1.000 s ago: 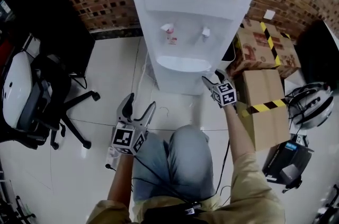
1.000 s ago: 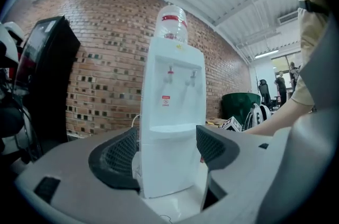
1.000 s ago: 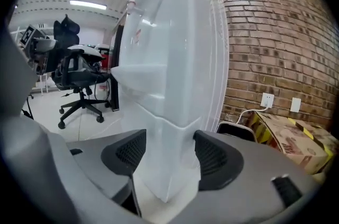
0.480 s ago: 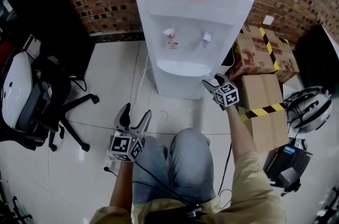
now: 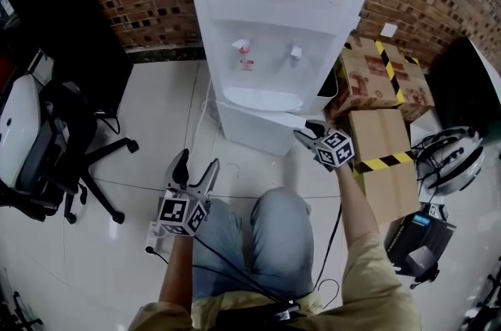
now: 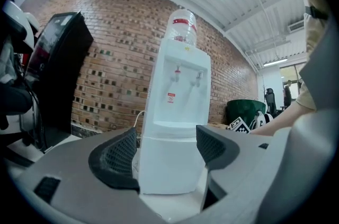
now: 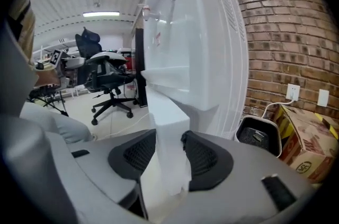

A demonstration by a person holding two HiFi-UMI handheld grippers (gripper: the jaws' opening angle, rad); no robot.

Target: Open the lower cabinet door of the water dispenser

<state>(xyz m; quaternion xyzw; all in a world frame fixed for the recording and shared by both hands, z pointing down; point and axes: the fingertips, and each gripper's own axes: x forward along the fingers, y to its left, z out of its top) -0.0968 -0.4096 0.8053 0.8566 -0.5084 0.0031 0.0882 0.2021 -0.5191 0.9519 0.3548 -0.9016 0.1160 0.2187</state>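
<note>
The white water dispenser (image 5: pixel 274 16) stands against the brick wall, with a bottle on top. Its lower cabinet door (image 5: pixel 258 124) stands slightly ajar, its right edge out from the body. My right gripper (image 5: pixel 302 132) is at that edge and its jaws are closing. In the right gripper view the door's edge (image 7: pixel 169 127) stands between the two pads (image 7: pixel 204 157) of the right gripper (image 7: pixel 168 151), which touch it. My left gripper (image 5: pixel 196 167) hangs open over the floor in front of the dispenser. In the left gripper view, the left gripper (image 6: pixel 164 157) points level at the door (image 6: pixel 169 170), well short of it.
Cardboard boxes (image 5: pixel 383 142) with yellow-black tape stand right of the dispenser. A helmet (image 5: pixel 448 157) and a black device (image 5: pixel 419 242) lie further right. An office chair (image 5: pixel 55 142) stands at the left. The person's knee (image 5: pixel 270 232) is below the grippers. A small bin (image 7: pixel 257 135) sits beside the dispenser.
The right gripper's jaws have closed onto the door's right edge, and that edge has come away from the dispenser body. The left gripper has stayed nearly in place.
</note>
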